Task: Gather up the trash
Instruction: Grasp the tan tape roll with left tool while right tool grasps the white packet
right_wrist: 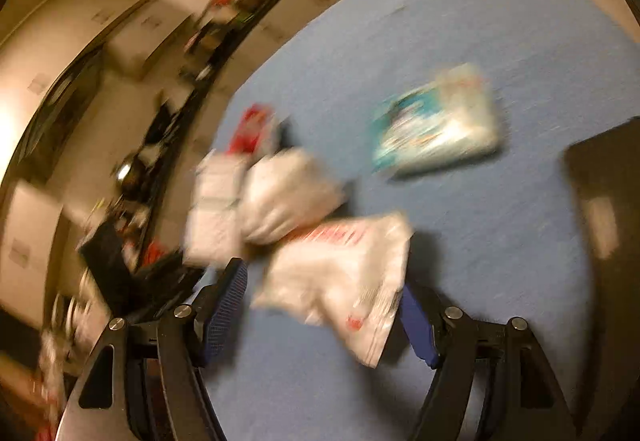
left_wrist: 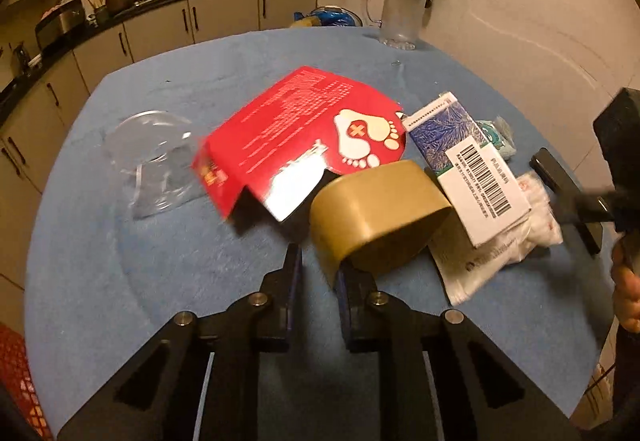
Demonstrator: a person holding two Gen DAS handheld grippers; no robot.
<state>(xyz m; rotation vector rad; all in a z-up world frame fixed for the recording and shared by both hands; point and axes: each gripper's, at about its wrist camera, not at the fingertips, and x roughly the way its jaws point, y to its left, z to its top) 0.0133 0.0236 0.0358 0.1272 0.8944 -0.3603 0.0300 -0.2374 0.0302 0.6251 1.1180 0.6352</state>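
Observation:
A brown tape roll (left_wrist: 376,217) lies tilted on the blue-clothed table (left_wrist: 160,261), and my left gripper (left_wrist: 319,261) is shut on its near wall. Behind the roll are a flattened red carton with footprints (left_wrist: 296,129), a blue-and-white box with a barcode (left_wrist: 468,161) and white plastic bags (left_wrist: 520,229). My right gripper (right_wrist: 326,299) is open, with a white bag with red print (right_wrist: 340,273) lying loose between its fingers; this view is blurred. The right gripper (left_wrist: 568,201) also shows at the far right of the left wrist view, beside the bags.
A clear plastic lid (left_wrist: 152,157) lies left of the red carton. A glass pitcher (left_wrist: 396,13) stands at the table's far edge. A teal-and-white packet (right_wrist: 436,121) lies further out. Kitchen cabinets and a counter (left_wrist: 160,1) run behind the table.

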